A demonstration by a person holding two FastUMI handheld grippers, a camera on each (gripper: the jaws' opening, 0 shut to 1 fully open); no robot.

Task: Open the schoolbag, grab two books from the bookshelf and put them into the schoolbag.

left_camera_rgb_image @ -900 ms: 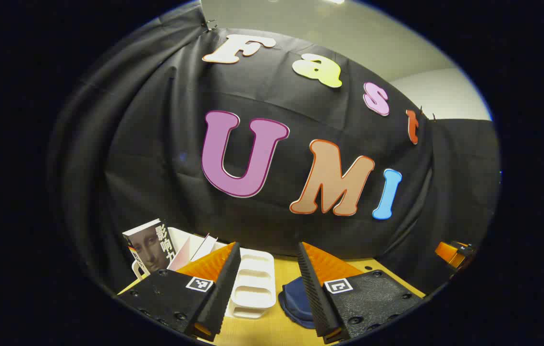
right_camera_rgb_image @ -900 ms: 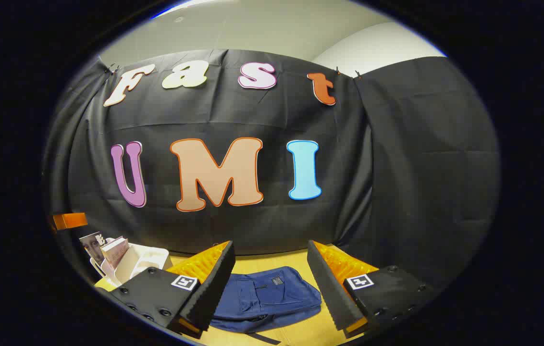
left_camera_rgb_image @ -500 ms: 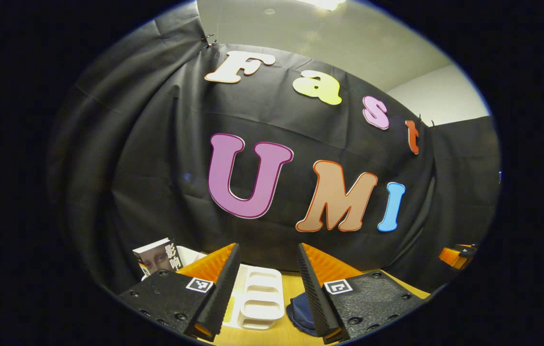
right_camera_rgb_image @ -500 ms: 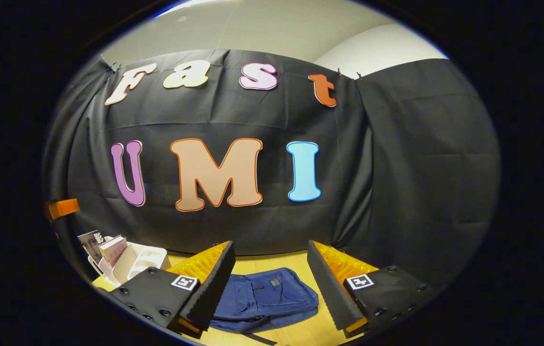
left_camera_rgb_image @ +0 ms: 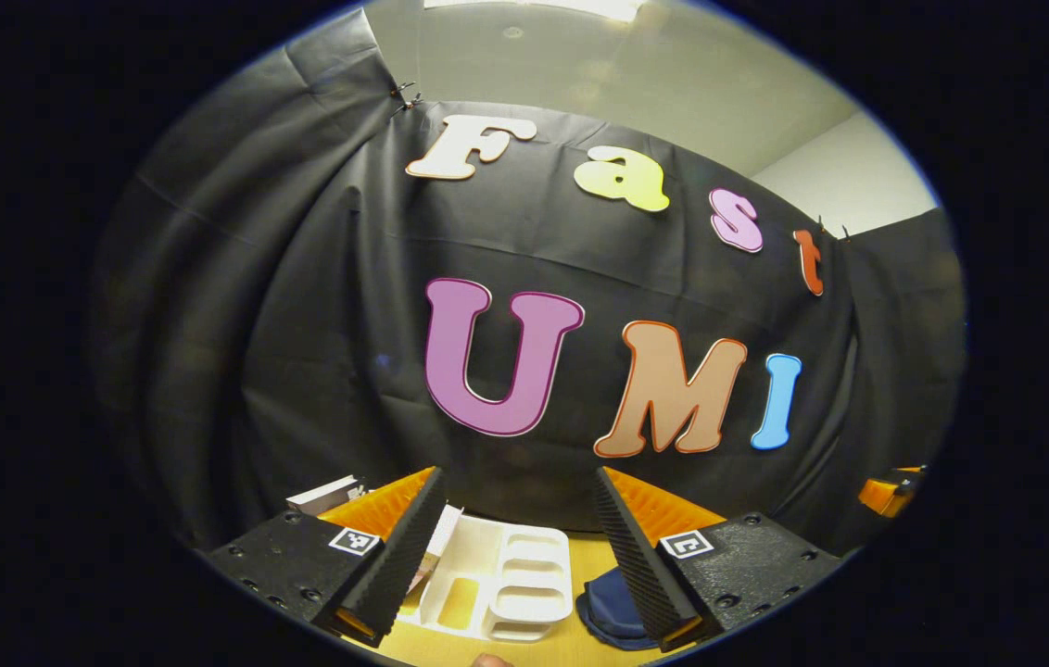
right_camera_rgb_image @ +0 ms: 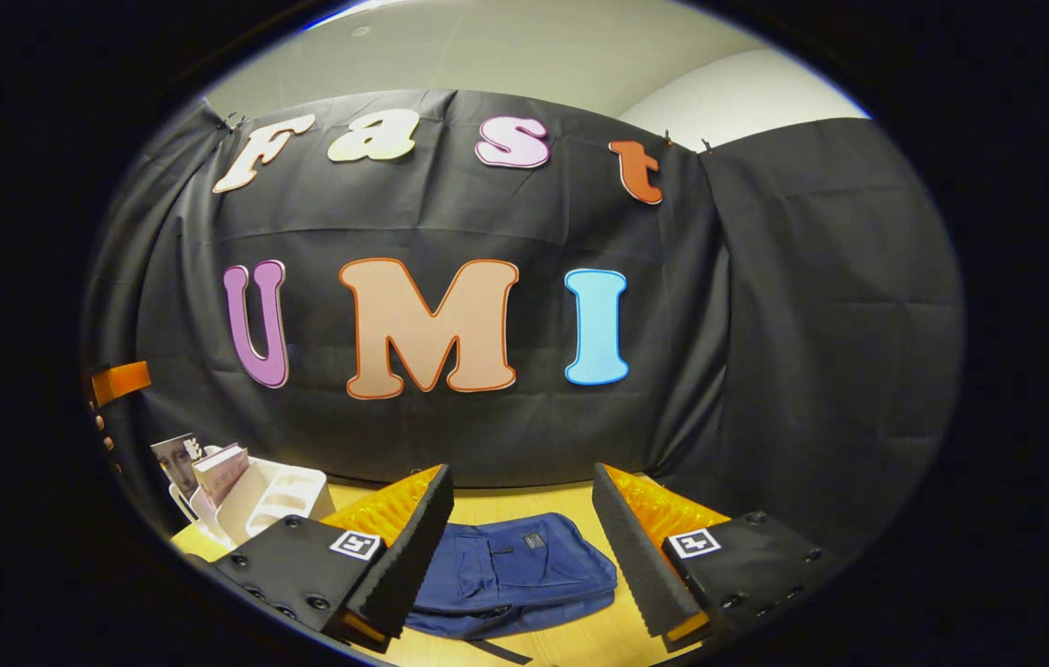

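A dark blue schoolbag [right_camera_rgb_image: 511, 574] lies flat on the wooden table, seen in the right gripper view between and beyond the fingers of my right gripper [right_camera_rgb_image: 522, 547], which is open and holds nothing. A white bookshelf [right_camera_rgb_image: 270, 496] stands at the left with two books [right_camera_rgb_image: 209, 468] upright in it. In the left gripper view the white bookshelf [left_camera_rgb_image: 506, 588] sits just beyond my open left gripper [left_camera_rgb_image: 517, 547], a corner of the schoolbag [left_camera_rgb_image: 612, 611] shows at the right finger, and a book's top edge [left_camera_rgb_image: 325, 496] peeks over the left finger.
The wooden table [right_camera_rgb_image: 524, 505] runs back to the black cloth wall. Part of the other gripper [right_camera_rgb_image: 120, 382] shows at the far left of the right gripper view, and the right one [left_camera_rgb_image: 891, 491] shows at the far right of the left gripper view.
The left gripper has tilted up and turned a little, so the books and shelf slid lower in its view. The right gripper has barely shifted. Both stayed open.
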